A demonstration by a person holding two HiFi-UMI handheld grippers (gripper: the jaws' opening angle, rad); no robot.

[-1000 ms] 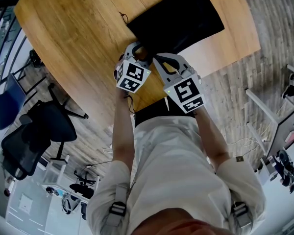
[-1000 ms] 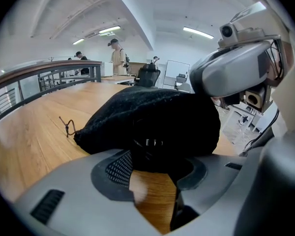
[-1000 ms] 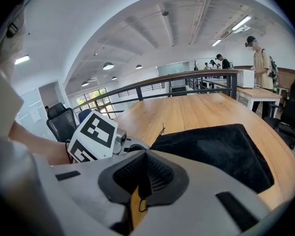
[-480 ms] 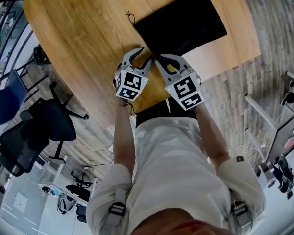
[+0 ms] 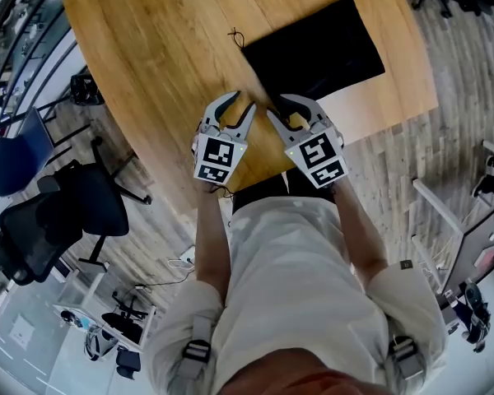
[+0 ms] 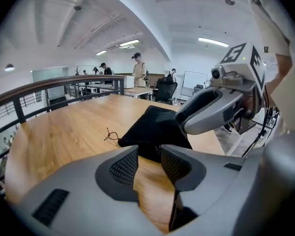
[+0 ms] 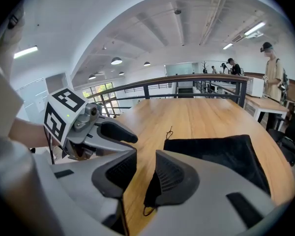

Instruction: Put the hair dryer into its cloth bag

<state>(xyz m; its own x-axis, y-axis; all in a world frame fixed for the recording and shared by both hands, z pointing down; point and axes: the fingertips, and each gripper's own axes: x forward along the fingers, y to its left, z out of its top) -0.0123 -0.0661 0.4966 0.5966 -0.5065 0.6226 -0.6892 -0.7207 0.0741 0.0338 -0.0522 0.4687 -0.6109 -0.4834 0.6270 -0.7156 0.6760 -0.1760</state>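
Observation:
A black cloth bag (image 5: 313,48) lies flat on the wooden table (image 5: 165,48), and its drawstring (image 5: 235,35) trails off its left corner. No hair dryer is in view. My left gripper (image 5: 240,104) hovers just short of the bag's near edge. Its jaws are closing, with only bare wood showing between them (image 6: 148,163). My right gripper (image 5: 277,105) is at the bag's near corner and its jaws are opening. In the right gripper view (image 7: 145,173) the gap is empty, and the bag (image 7: 221,154) has a limp corner beside the right pad.
The table's near edge (image 5: 255,179) runs just under both grippers. Office chairs (image 5: 58,220) stand on the floor to the left. A railing (image 7: 187,82) borders the table's far side. People stand at desks in the background (image 6: 137,70).
My left gripper has lifted and drawn back from the bag's near edge. My right gripper's jaws, shut at the bag's corner before, now stand apart.

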